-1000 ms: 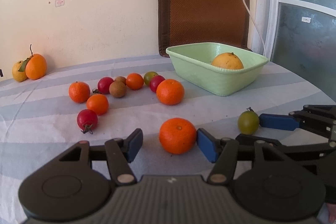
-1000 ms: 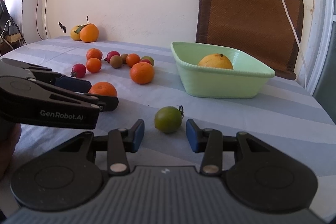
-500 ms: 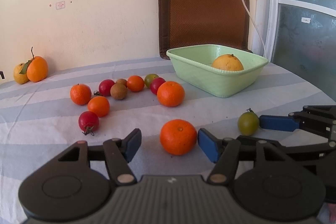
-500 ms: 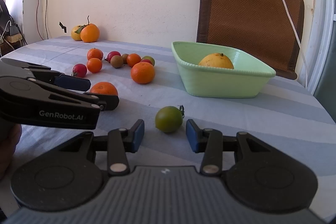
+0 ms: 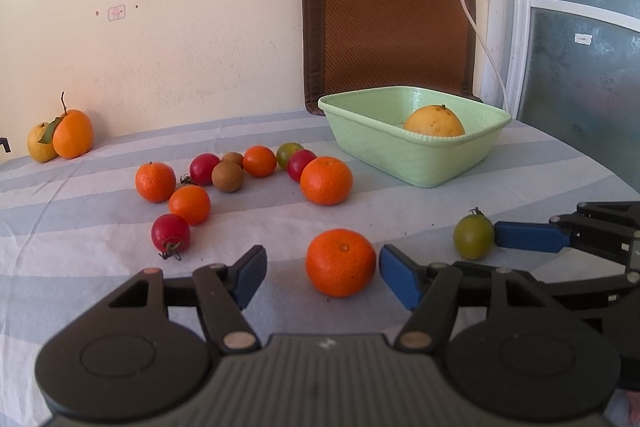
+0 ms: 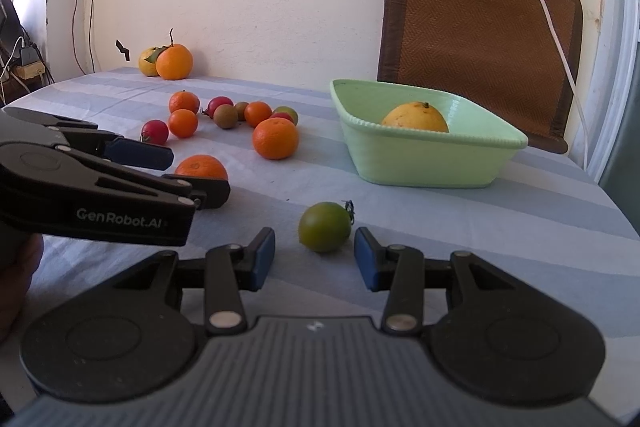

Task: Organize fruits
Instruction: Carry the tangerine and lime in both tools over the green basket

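An orange mandarin [image 5: 340,263] rests on the striped tablecloth between the fingers of my left gripper [image 5: 322,277]. Its jaws are opening: the right pad sits close beside the fruit and a gap shows on the left. The right wrist view also shows this mandarin [image 6: 201,167] inside my left gripper [image 6: 200,173]. My right gripper [image 6: 314,257] is open, with a green tomato [image 6: 325,227] lying between and just ahead of its blue pads, untouched. A pale green basin [image 5: 424,163] at the back right holds one large yellow-orange fruit [image 5: 434,121].
Several mandarins, red tomatoes and brown fruits [image 5: 240,175] lie scattered left of the basin, a bigger mandarin [image 5: 326,181] nearest it. Two citrus fruits [image 5: 64,135] sit by the wall at far left. A brown chair back [image 5: 388,27] and a white cable [image 5: 468,11] stand behind the table.
The left gripper's jaws have spread wider around the mandarin, which stays on the cloth. The right gripper and the green tomato have not moved.
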The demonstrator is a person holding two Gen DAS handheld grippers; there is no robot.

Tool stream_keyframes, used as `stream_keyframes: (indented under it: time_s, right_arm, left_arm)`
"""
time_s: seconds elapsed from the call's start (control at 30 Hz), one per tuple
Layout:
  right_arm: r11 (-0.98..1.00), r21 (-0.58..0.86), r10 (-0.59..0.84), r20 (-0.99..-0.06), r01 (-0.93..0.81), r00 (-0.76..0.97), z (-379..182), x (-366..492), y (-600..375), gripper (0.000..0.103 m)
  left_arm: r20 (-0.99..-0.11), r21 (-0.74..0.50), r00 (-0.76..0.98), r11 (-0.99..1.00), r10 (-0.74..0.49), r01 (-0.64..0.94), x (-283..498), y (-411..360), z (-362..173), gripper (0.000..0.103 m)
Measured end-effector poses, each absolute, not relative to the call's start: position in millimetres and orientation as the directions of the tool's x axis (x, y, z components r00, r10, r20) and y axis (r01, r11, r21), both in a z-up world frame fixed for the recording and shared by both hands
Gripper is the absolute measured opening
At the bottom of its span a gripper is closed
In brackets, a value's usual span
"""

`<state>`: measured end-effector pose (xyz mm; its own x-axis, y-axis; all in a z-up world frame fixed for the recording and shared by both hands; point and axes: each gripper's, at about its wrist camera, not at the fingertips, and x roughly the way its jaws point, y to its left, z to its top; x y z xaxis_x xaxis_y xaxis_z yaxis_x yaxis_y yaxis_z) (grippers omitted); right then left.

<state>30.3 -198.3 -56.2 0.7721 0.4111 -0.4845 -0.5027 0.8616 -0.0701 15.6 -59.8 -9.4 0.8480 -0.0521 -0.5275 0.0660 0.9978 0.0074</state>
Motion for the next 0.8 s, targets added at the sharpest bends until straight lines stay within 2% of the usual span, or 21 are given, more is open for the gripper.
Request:
stream_keyframes:
  time_s: [0.37,0.4,0.47,0.5,0.53,0.6,0.7,0.8]
  right_arm:
    - [0.856,-0.065,0.421,-0.49,-0.513,0.763,-56.7,33.5,-200.2,0.047]
    - [0.858,-0.063,0.419,-0.49,-0.51,0.765,-56.7,33.5,-200.2,0.047]
    - [0.863,-0.057,0.413,-0.49,-0.501,0.768,-56.6,35.5,-201.7,0.047]
    - [0.866,-0.05,0.413,-0.492,-0.498,0.766,-56.5,36.6,-202.0,0.046]
    - [0.866,-0.043,0.415,-0.495,-0.498,0.764,-56.7,38.6,-202.5,0.046]
    - [0.868,-0.029,0.417,-0.5,-0.496,0.759,-57.0,41.3,-203.5,0.045]
    - [0.864,-0.011,0.43,-0.502,-0.503,0.75,-57.1,44.3,-204.5,0.031]
    - [0.869,0.012,0.436,-0.491,-0.494,0.754,-56.4,44.8,-209.4,0.028]
  left_arm:
    - [-0.53,-0.019,0.843,0.996,-0.087,0.091,18.0,-58.3,-8.9,0.062]
    - [-0.535,-0.023,0.84,0.995,-0.091,0.093,19.2,-58.2,-9.3,0.061]
    - [-0.544,-0.03,0.833,0.995,-0.096,0.095,21.0,-58.3,-10.4,0.047]
    - [-0.549,-0.032,0.83,0.995,-0.101,0.099,21.7,-58.5,-11.0,0.045]
    - [-0.551,-0.037,0.827,0.993,-0.112,0.11,21.8,-59.1,-11.5,0.038]
    - [-0.548,-0.024,0.829,0.993,-0.11,0.115,21.4,-61.7,-11.7,0.038]
    - [-0.553,-0.034,0.823,0.99,-0.131,0.135,23.5,-62.2,-10.8,0.038]
    - [-0.559,-0.109,0.807,0.981,-0.193,0.159,31.2,-58.2,-3.2,0.038]
